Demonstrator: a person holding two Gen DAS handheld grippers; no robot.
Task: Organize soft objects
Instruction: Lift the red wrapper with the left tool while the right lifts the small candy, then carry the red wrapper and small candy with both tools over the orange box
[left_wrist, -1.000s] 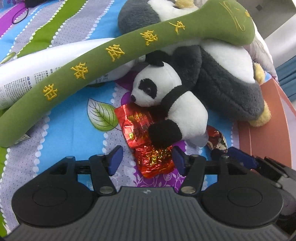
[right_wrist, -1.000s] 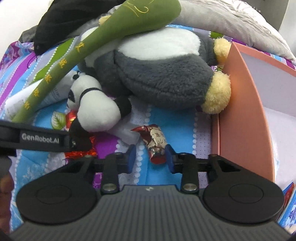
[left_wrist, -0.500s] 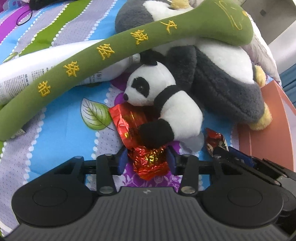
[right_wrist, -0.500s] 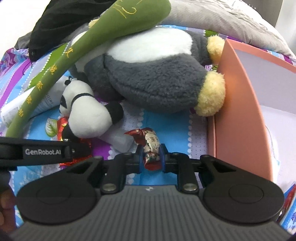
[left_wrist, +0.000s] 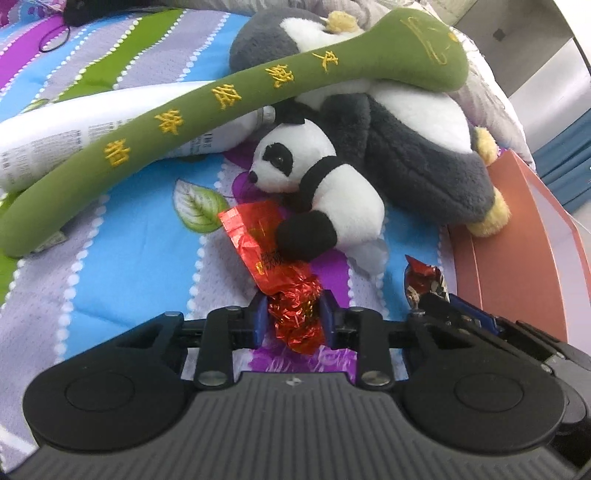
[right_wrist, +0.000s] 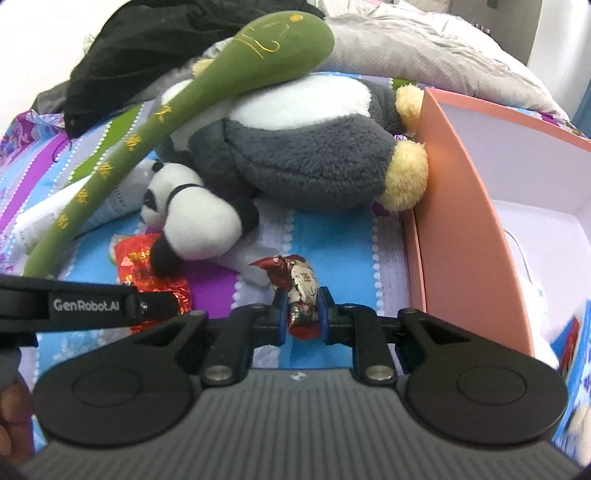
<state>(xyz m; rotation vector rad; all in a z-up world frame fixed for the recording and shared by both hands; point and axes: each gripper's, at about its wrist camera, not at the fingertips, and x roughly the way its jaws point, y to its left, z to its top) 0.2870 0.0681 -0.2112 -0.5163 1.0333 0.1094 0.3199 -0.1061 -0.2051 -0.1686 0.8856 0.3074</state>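
From the left wrist view, the left gripper (left_wrist: 294, 320) has just been closing and its blue pads now press a crinkled red foil packet (left_wrist: 275, 266), whose far end lies under the paw of the small panda plush (left_wrist: 321, 184). Only the right wrist view looks into the pink box (right_wrist: 458, 206): white walls inside, its floor mostly cut off by the frame. There the right gripper (right_wrist: 301, 315) is clamped narrow on a small red and white wrapped sweet (right_wrist: 301, 291), just beside the box's near wall. The big grey and white plush (right_wrist: 306, 162) has its yellow foot against that wall, and the long green plush (left_wrist: 229, 99) lies across it and a white tube (left_wrist: 55, 136). Open striped bedsheet (left_wrist: 122, 258) lies on the left; the right is hemmed by the box. The embroidered gold lettering is unreadable, and the right view's lower right corner is blurred.
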